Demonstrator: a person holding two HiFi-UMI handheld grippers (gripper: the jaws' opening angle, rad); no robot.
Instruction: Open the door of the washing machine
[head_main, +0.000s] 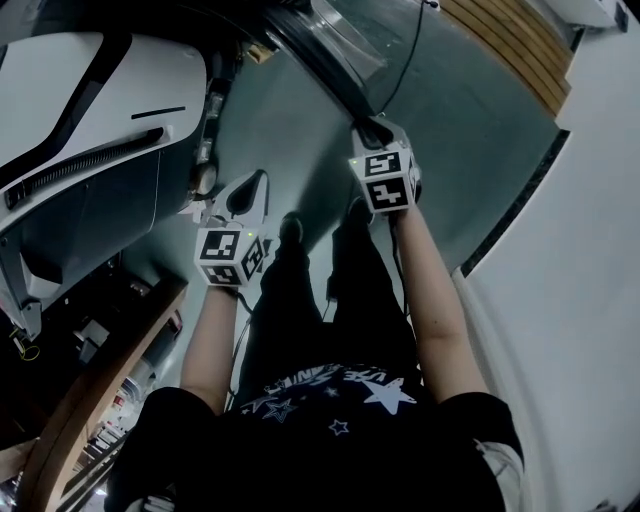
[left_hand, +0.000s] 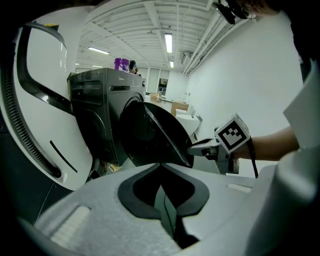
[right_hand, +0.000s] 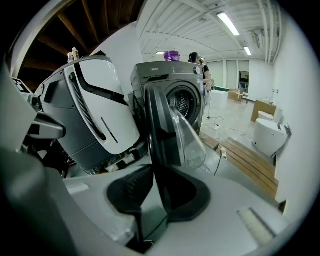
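Observation:
The dark front-loading washing machine (right_hand: 172, 92) stands with its drum showing and its round door (right_hand: 159, 125) swung wide. The door's clear glass bowl (right_hand: 189, 142) bulges to the right. My right gripper (right_hand: 152, 185) is shut on the door's dark rim, which runs between its pads. From the head view the same gripper (head_main: 372, 128) sits at the door's edge (head_main: 325, 60). In the left gripper view the door (left_hand: 150, 135) shows its dark back, with the right gripper (left_hand: 210, 148) at its rim. My left gripper (left_hand: 161, 182) is shut with nothing in it, hanging left of the door (head_main: 252, 185).
A large white and grey machine (head_main: 90, 110) stands close on the left. A wooden pallet (right_hand: 250, 160) lies on the floor to the right, with a black cable (head_main: 405, 50) beside it. A white wall (head_main: 580, 300) runs along the right. A wooden beam (head_main: 100, 380) is at the lower left.

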